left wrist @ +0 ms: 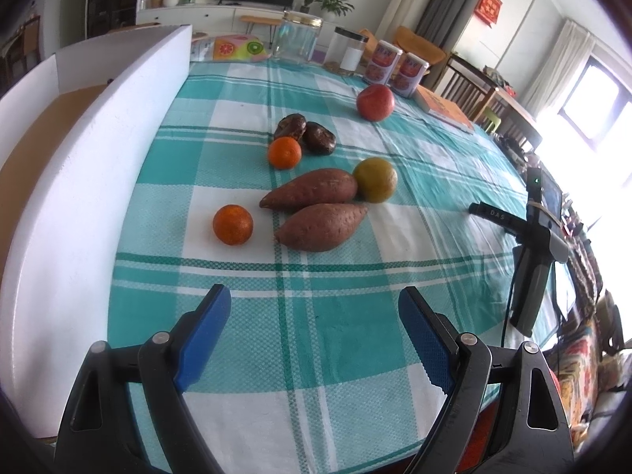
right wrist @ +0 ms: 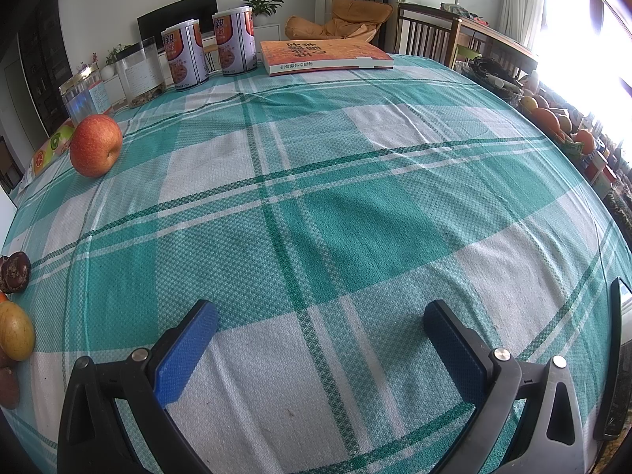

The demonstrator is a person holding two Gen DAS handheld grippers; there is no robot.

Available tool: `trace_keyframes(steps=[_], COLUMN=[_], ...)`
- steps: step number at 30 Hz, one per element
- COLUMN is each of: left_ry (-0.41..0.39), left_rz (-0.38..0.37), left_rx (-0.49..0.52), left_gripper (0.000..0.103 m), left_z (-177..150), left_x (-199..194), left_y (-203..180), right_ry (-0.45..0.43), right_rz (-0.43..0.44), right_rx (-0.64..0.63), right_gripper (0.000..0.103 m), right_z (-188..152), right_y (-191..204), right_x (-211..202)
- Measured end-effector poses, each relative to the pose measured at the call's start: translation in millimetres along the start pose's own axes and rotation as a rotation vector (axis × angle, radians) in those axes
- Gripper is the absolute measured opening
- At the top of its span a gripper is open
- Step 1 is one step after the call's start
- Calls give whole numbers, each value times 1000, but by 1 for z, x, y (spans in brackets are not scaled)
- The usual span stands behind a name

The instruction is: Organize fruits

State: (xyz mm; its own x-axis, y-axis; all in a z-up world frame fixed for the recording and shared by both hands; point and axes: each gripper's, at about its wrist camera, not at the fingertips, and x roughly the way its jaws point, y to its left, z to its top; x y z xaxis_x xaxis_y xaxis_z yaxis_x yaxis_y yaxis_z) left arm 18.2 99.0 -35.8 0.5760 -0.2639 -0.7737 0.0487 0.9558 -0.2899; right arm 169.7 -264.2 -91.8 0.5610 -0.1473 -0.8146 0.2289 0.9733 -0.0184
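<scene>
In the left wrist view, two sweet potatoes lie mid-table with a yellow-green fruit touching the upper one. One orange sits left of them, another orange lies behind, beside two dark brown fruits. A red apple lies farther back; it also shows in the right wrist view. My left gripper is open and empty, short of the fruits. My right gripper is open and empty over bare cloth; the yellow-green fruit sits at that view's left edge.
A white-walled cardboard box stands along the table's left side. At the back stand a glass jar, a plastic jar, two cans and an orange book. The checked tablecloth covers the table.
</scene>
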Motion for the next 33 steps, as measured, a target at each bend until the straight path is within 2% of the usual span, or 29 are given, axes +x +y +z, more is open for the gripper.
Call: trace_keyframes(steps=[6,9,12,20,28,33], left_ry=[28,24,21,59,58,84], left_rz=[-11,10,24,146,191,256], left_rx=[43,85,83,148,196,256], left_gripper=[88,88,88,88,89,89], left_z=[3,15,30,43,41,40], left_x=[10,14,19,43,42,58], left_y=[-2,-2,8,16,14,10], right_ry=[0,0,0,0,0,0], right_rz=[0,0,0,0,-4,-7], right_rx=[0,0,0,0,5,9], right_gripper=[103,103,103,103,103,103], right_z=[0,0,0,0,0,0], right_y=[0,-1,0,0,0,1], right_x=[0,0,0,0,0,0])
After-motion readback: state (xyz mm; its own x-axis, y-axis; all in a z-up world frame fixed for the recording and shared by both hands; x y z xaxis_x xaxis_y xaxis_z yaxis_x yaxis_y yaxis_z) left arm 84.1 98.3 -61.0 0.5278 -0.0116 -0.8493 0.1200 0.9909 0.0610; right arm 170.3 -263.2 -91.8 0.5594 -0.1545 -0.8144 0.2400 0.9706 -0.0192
